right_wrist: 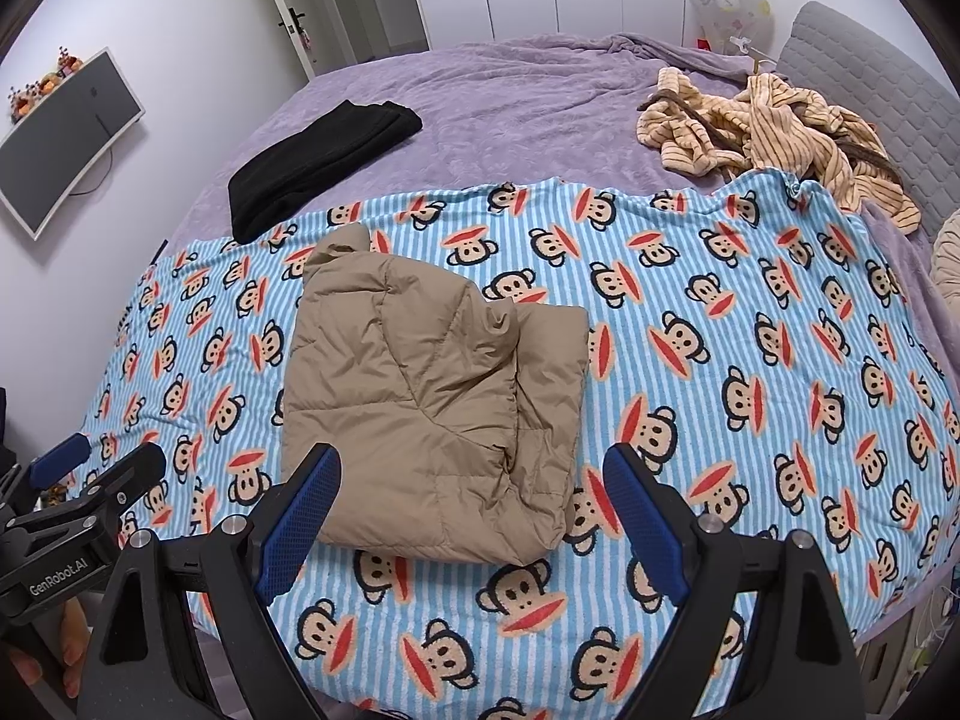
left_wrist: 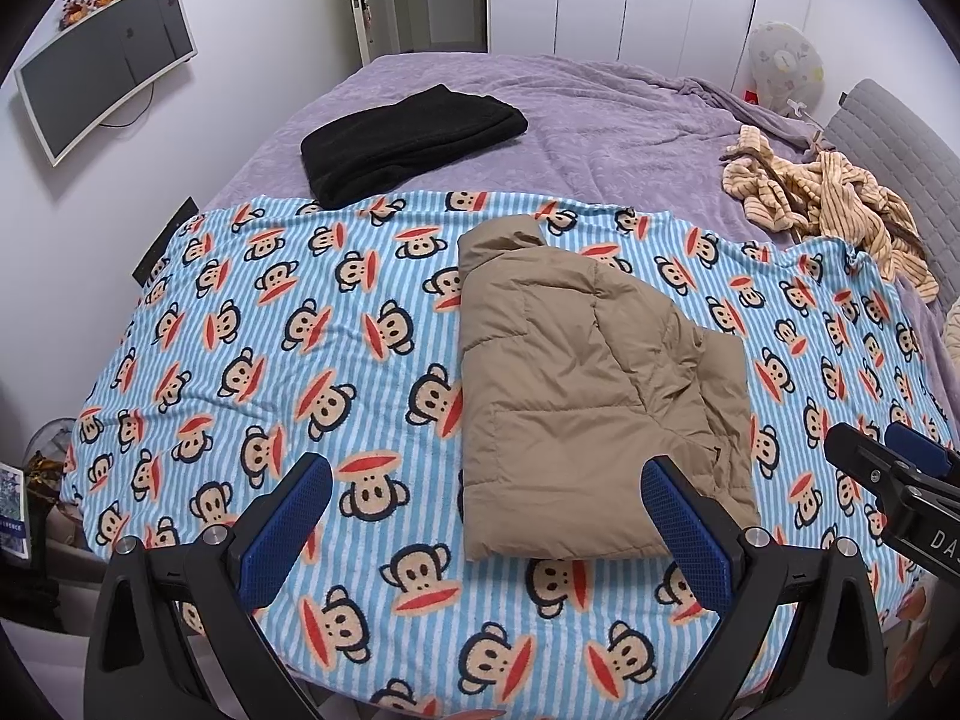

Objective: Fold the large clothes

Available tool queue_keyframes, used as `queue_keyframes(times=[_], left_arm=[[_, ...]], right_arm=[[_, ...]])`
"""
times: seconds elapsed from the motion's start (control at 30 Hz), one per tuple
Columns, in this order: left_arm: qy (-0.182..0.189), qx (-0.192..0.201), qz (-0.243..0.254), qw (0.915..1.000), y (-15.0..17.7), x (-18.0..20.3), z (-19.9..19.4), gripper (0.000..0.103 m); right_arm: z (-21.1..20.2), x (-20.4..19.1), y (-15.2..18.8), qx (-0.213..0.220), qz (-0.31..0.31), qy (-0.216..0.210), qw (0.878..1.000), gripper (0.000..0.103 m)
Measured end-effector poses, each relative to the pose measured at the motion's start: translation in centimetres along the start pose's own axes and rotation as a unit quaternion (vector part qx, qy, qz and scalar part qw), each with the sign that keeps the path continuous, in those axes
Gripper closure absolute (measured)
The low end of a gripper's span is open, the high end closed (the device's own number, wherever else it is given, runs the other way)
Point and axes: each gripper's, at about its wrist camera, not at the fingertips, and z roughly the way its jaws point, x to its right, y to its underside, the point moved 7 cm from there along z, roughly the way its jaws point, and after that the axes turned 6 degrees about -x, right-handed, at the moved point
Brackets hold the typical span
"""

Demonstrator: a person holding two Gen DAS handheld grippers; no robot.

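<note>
Bedroom, monkey-print blanket (left_wrist: 252, 324) spread over purple bedding. From left: folded black garment (left_wrist: 408, 141); tan puffer jacket (left_wrist: 594, 396), folded, lying mid-blanket; striped robe (left_wrist: 840, 198) heaped right. Left gripper (left_wrist: 486, 525) and right gripper (right_wrist: 471, 519) hovering, jaws apart, empty. Best next: pinch near hem corners together, fold evenly.

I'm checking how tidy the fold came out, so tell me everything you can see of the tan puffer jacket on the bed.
The tan puffer jacket is quilted, stitched into padded panels, of smooth, slightly shiny fabric. It lies folded into a rough rectangle, collar end pointing away from the cameras, with one layer lapped over another and creases along the right side. It rests flat on the monkey-print striped blanket. Nothing else touches it; both hand-held grippers stand open in front of its near edge.
</note>
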Motion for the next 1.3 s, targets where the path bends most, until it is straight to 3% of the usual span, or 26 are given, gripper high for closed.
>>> queue_keyframes(times=[1.3], left_arm=[[-0.003, 0.004, -0.01, 0.9999, 0.03, -0.38, 0.08, 0.0]], right_arm=[[0.05, -0.17, 0.2, -0.002, 0.002, 0.0, 1.0, 0.012]])
